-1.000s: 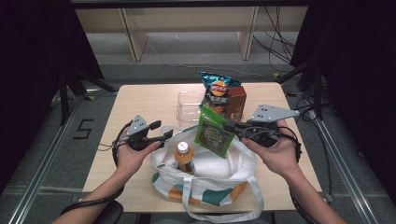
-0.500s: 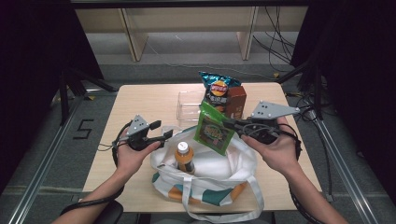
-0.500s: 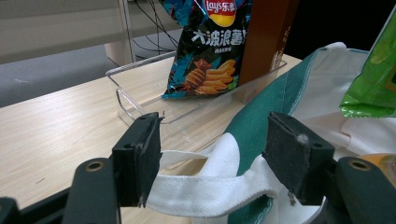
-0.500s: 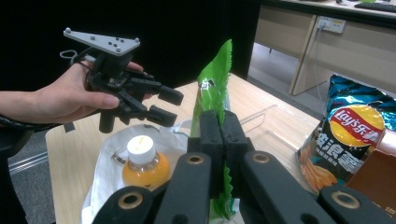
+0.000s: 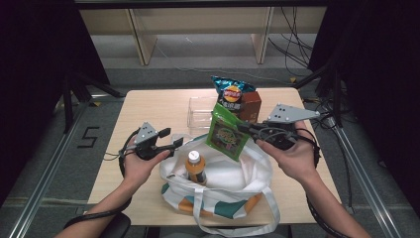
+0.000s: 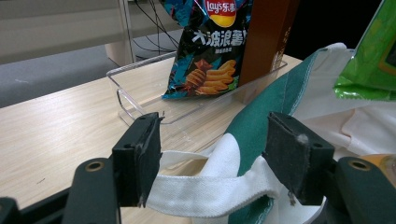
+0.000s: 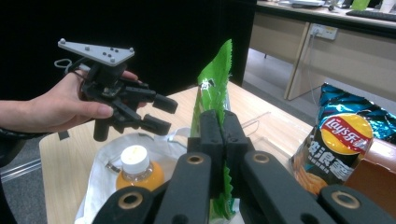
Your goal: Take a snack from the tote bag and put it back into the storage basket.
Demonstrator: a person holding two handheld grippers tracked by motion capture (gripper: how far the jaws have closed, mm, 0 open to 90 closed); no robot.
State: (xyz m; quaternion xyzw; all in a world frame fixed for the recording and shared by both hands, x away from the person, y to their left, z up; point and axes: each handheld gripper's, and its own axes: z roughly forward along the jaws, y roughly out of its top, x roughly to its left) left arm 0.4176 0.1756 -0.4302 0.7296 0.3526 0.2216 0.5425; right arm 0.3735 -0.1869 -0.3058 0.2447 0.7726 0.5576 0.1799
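My right gripper (image 5: pixel 243 127) is shut on the edge of a green snack packet (image 5: pixel 225 136) and holds it upright over the mouth of a white and green tote bag (image 5: pixel 223 183). In the right gripper view the shut jaws (image 7: pixel 223 126) pinch the packet (image 7: pixel 215 88). An orange drink bottle (image 5: pixel 195 166) with a white cap stands inside the bag. My left gripper (image 5: pixel 171 144) is open at the bag's left rim. In the left gripper view (image 6: pixel 212 158) the bag's white handle strap (image 6: pixel 210 189) lies between the spread pads.
Behind the bag stands a clear plastic tray (image 5: pixel 200 111) that holds a dark chips bag (image 5: pixel 229 91) and a brown box (image 5: pixel 250 104). Bare tabletop (image 5: pixel 148 106) lies to the left of the tray. Cables trail off both hands.
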